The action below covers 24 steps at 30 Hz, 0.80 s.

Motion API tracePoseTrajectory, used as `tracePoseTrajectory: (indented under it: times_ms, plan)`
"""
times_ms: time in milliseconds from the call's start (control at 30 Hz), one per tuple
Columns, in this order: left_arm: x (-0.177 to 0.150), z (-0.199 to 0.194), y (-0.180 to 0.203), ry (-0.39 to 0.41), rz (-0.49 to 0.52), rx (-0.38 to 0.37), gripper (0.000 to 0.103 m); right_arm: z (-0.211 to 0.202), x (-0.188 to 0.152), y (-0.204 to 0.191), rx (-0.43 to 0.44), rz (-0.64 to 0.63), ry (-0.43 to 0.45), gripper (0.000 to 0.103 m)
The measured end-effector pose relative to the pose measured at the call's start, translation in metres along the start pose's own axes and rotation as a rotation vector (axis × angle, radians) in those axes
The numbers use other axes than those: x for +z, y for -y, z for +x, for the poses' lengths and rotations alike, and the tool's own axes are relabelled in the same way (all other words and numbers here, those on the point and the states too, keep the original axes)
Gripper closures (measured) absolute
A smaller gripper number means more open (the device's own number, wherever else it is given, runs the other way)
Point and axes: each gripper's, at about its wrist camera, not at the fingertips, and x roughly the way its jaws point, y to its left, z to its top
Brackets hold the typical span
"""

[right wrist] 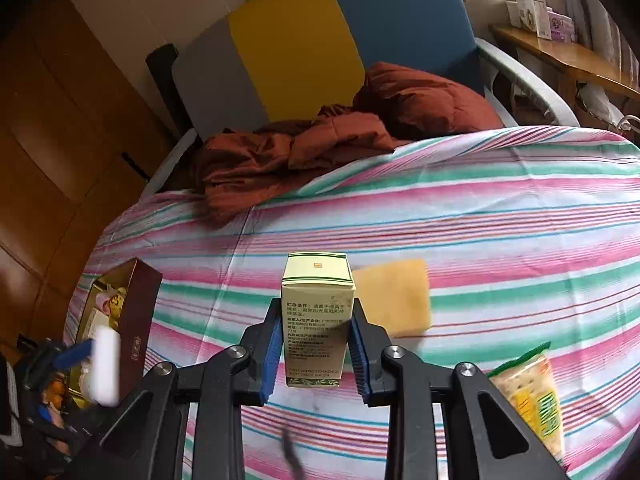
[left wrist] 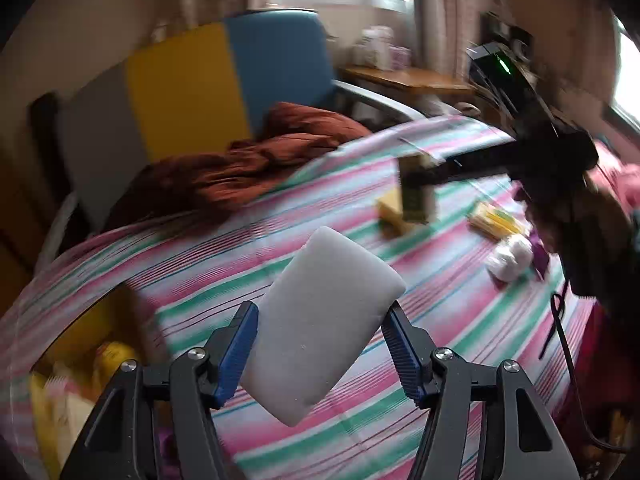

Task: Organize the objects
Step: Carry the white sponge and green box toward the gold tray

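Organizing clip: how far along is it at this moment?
Partway. The maroon box already holds some items. In hand: left tongs grip a white sponge; right tongs grip a small carton. Left on the bed: yellow sponge, cracker packet, white bundle.

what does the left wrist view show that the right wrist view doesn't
Only the left wrist view shows a white bundle on the striped cover and a green light beyond the bed. Only the right wrist view shows the print on the small carton that the right gripper clamps. Both show the white sponge block in the left gripper, the yellow sponge, the cracker packet and the brown box.
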Motion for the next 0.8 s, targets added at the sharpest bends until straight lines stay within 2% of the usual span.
tracePoseTrajectory:
  times_ms: [167, 367, 633, 800]
  plan:
    - [-0.011, -0.023, -0.031, 0.03, -0.09, 0.08, 0.039, 0.002, -0.004, -0.035, 0.018, -0.042, -0.022, 0.074]
    - [-0.026, -0.044, -0.055, 0.068, -0.139, 0.154, 0.038, 0.002, -0.012, -0.095, 0.072, -0.108, -0.029, 0.074]
    - [-0.054, -0.068, -0.087, 0.079, -0.213, 0.212, 0.038, 0.004, -0.033, -0.177, 0.166, -0.189, -0.032, 0.074]
    - [-0.074, -0.085, -0.108, 0.088, -0.259, 0.249, 0.037, 0.011, -0.047, -0.214, 0.206, -0.202, -0.037, 0.073]
